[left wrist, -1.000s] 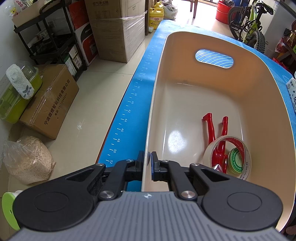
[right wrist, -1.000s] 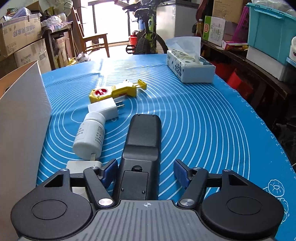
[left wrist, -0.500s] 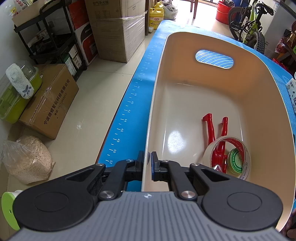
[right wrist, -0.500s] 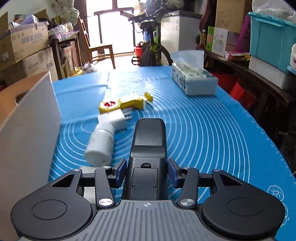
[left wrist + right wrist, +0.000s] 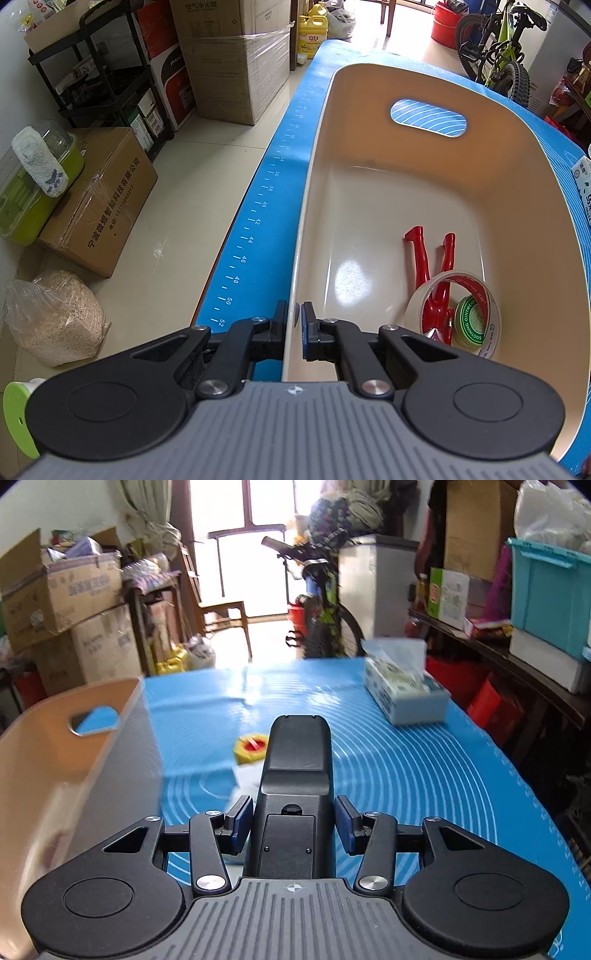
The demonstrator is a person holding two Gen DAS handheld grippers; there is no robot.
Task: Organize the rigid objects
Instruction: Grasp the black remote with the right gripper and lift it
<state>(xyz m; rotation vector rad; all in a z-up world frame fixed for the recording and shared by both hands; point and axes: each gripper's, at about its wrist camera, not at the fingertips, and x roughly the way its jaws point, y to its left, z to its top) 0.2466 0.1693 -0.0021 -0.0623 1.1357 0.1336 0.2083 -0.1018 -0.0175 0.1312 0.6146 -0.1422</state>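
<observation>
Left gripper [image 5: 293, 325] is clamped on the near rim of the beige bin [image 5: 509, 206], one finger outside the wall, one inside. Bin sits on the blue mat [image 5: 266, 206] and stretches ahead of that gripper. Inside it, ahead and to the right of the left gripper: red clip [image 5: 434, 284] lying flat, its lower end passing through a clear tape roll [image 5: 417, 314], with a small green tin [image 5: 471, 321] sitting inside the roll too.

Right gripper [image 5: 293, 825] is closed on a black remote [image 5: 297, 760] (battery-cover side up), blue pads pressing both sides, remote sticking out forward and clear of the mat. Bin is to its left. Ahead, partly hidden behind the remote: a yellow-and-red object [image 5: 249, 749], blurred. Nearer, a white blurred thing [image 5: 243, 781] (cannot tell what). Tissue box [image 5: 404, 694] further ahead to the right.
</observation>
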